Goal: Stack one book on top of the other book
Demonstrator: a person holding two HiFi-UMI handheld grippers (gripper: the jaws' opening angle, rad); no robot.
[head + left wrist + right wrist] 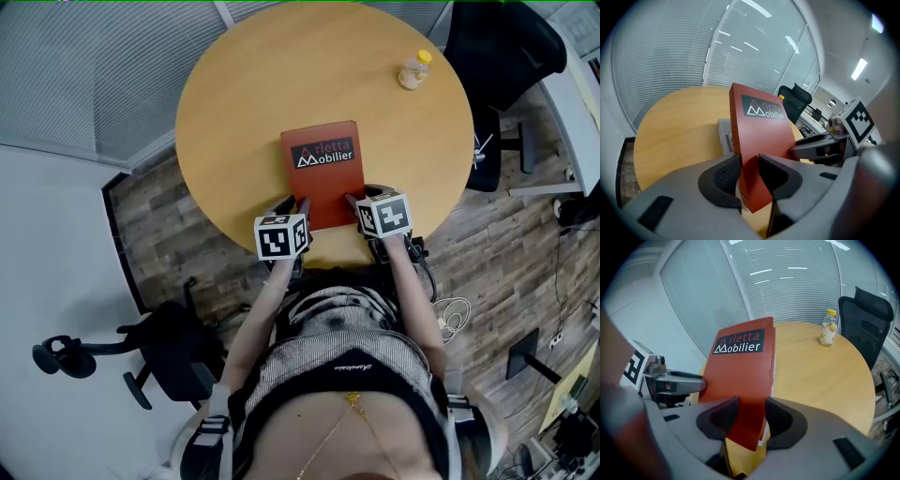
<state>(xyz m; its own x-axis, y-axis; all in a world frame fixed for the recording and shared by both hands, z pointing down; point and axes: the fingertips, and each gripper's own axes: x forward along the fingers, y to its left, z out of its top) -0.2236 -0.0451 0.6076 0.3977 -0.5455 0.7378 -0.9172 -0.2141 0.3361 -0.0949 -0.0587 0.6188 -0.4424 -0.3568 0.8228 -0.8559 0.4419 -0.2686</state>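
Note:
A red book [323, 169] with a black-and-white title label hangs just over the near part of the round wooden table [244, 103]. My left gripper [291, 206] is shut on its near left corner, and my right gripper [361, 200] is shut on its near right corner. In the left gripper view the red book [759, 136] sits between the pads of that gripper [750, 173], near edge raised. A grey book [723, 136] lies flat on the table under it. In the right gripper view the red book [740, 366] fills the jaws [751, 416]. The head view hides the grey book.
A small bottle with a yellow cap [414, 69] stands at the table's far right, also in the right gripper view [828, 327]. A black office chair [502, 47] stands beyond it. Another black chair [159, 352] is at my lower left. Glass walls with blinds surround the table.

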